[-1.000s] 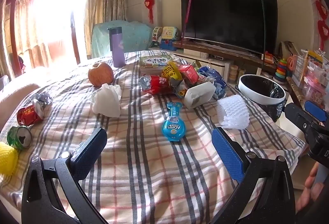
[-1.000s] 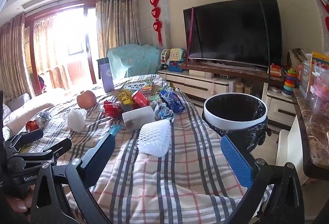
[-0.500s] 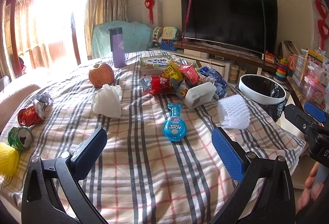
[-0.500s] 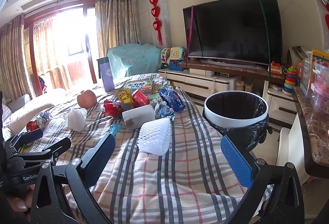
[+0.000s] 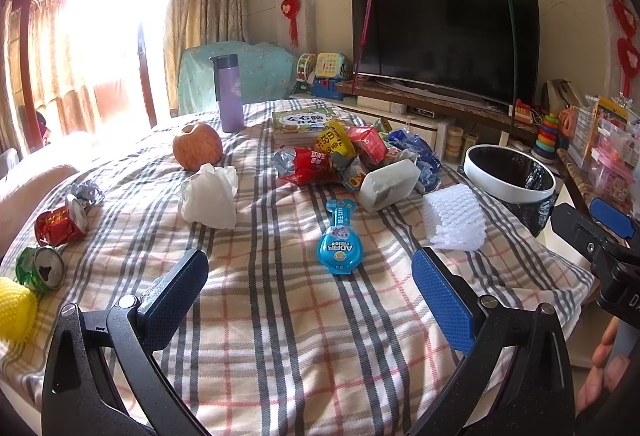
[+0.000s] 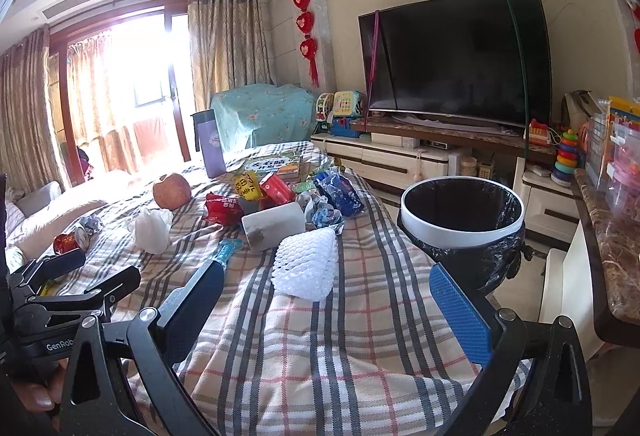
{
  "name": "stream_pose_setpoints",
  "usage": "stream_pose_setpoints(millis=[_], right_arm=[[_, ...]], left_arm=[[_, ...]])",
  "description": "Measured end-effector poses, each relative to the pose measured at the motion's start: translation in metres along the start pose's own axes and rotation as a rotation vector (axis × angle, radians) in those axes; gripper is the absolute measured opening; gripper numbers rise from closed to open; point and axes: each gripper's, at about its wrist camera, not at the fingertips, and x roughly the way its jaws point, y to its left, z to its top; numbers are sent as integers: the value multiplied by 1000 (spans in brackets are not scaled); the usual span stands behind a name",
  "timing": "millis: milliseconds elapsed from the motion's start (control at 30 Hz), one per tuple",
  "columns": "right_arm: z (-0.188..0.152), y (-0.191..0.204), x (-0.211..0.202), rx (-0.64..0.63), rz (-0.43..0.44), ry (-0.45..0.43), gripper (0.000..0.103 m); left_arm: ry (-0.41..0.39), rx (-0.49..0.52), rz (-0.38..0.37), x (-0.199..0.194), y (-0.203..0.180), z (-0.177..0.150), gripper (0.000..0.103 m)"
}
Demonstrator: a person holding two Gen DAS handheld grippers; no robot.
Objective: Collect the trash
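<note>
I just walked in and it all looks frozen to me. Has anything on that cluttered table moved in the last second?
Almost nothing. The left gripper and right gripper stay open and empty, drifting only slightly. The white foam net, blue packet and bin lie where they were.

I see trash scattered on the plaid table [image 5: 288, 336]: a white foam net [image 6: 306, 264] near the right edge by the bin [image 6: 464, 232], a blue packet [image 5: 339, 236] mid-table, wrappers [image 5: 344, 156] piled behind, crushed cans [image 5: 52, 240] at the left edge.
</note>
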Motion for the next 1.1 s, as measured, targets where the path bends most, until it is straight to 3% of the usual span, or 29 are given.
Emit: stream_pose_setpoints(millis=[1100], right_arm=[[-1,-1,5,18,46,24,103]], left_arm=[[9,15,5,2,-3,-5,103]])
